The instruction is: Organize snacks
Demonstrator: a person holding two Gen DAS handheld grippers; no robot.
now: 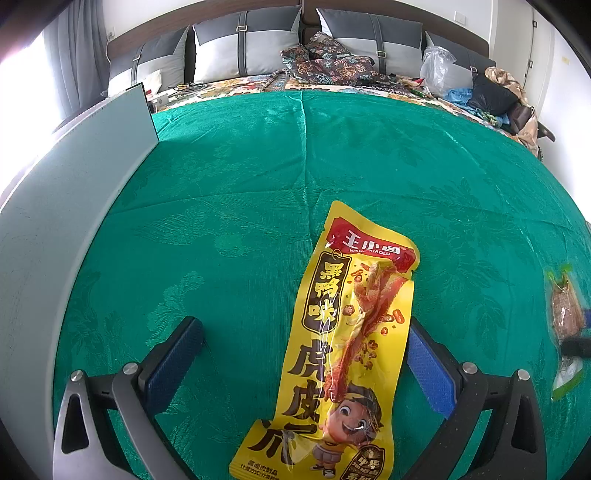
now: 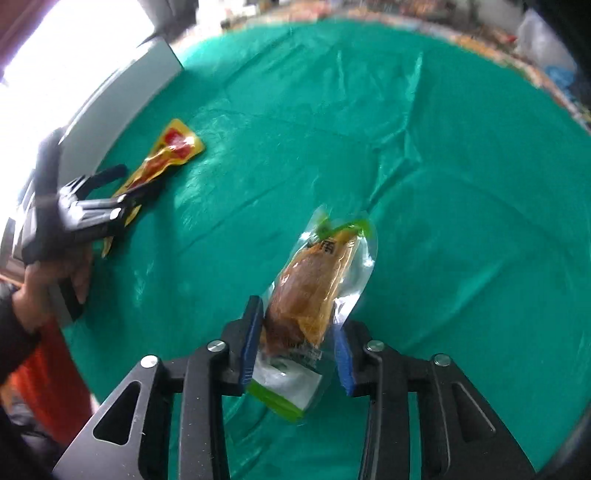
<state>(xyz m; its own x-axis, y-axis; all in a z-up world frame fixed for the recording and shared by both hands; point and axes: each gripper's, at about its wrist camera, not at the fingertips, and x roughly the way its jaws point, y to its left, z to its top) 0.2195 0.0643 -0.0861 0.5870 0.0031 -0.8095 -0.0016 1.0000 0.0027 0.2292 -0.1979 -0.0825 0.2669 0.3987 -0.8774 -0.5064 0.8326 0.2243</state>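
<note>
right gripper (image 2: 295, 332) pinches clear snack pack (image 2: 317, 280) | left gripper (image 1: 299, 354) spread around yellow snack pack (image 1: 343, 343) | risk: slippery clear pack slides out

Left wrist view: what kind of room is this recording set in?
Most likely a bedroom: a padded headboard with grey cushions, and a green bedspread serving as the work surface.

**Daylight from the left, one view smeared**

Bright window (image 1: 22, 85) light blows out the left edge of both views. The left wrist view is sharp; the right wrist view is motion-blurred. Fisheye bending curves the green bedspread (image 1: 240, 177) with dark vignetted corners.
</note>
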